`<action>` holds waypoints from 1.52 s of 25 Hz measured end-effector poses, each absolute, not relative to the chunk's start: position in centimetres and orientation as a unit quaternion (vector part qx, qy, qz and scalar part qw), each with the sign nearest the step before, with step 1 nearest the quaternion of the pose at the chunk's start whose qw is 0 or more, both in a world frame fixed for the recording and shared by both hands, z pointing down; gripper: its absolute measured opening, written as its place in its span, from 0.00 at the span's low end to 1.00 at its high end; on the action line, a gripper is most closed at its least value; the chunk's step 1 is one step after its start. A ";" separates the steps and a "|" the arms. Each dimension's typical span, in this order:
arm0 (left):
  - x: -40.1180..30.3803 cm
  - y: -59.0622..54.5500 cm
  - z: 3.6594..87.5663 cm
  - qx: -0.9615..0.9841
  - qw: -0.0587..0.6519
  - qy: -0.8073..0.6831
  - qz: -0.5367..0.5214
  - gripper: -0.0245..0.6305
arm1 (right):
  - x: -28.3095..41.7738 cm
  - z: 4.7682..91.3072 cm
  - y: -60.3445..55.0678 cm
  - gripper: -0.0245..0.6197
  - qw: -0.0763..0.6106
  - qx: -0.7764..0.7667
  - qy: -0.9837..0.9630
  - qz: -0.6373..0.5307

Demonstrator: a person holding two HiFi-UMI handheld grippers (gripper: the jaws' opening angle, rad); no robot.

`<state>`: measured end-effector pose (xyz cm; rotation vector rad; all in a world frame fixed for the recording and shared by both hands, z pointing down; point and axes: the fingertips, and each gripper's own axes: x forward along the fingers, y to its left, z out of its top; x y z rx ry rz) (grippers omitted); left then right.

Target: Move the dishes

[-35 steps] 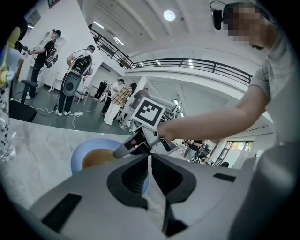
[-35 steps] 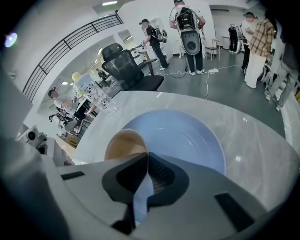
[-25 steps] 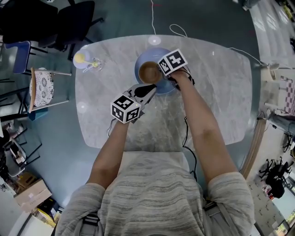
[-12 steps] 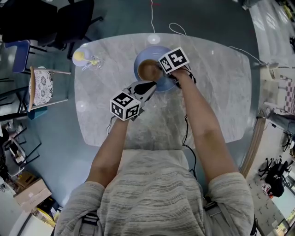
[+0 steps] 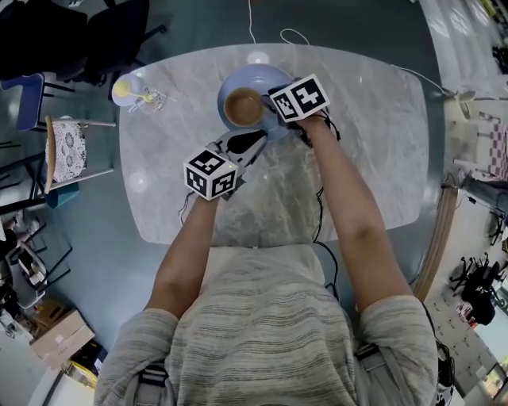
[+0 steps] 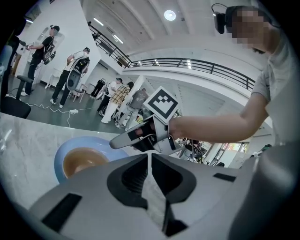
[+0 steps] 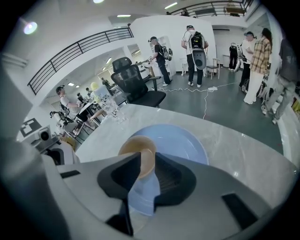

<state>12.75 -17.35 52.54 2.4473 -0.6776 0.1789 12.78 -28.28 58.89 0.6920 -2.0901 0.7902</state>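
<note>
A brown bowl (image 5: 243, 105) sits inside a blue plate (image 5: 262, 81) at the far middle of the marble table (image 5: 373, 151). My right gripper (image 5: 274, 113) hovers just right of the bowl, pointing steeply down. Its jaws have just been opening and stand open, with nothing between the pads. In the right gripper view (image 7: 147, 157) the bowl (image 7: 140, 152) and plate (image 7: 180, 143) lie below and beyond the tips. My left gripper (image 5: 255, 141) is shut and empty, near the plate's front edge. From the left gripper view (image 6: 149, 154) I see the bowl (image 6: 82, 161) ahead on the left.
A small glass dish with a yellow object (image 5: 129, 93) stands at the table's far left corner. Chairs (image 5: 67, 147) crowd the left side, and a white cable (image 5: 252, 24) runs across the floor beyond the table. Several people stand in the hall behind (image 7: 255, 61).
The right gripper has come off the bowl's right rim and lifted; the bowl stays on the plate. The left gripper has shifted slightly.
</note>
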 end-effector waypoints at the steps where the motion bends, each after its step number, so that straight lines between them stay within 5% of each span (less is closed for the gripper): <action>1: 13.1 -17.1 52.4 0.920 0.292 -0.253 0.068 0.10 | 13.1 58.5 -27.9 0.21 0.389 0.273 -0.824 0.308; 38: 32.1 -7.8 52.9 0.947 0.276 -0.111 0.124 0.10 | 36.9 57.8 -8.5 0.23 0.433 0.307 -0.795 0.294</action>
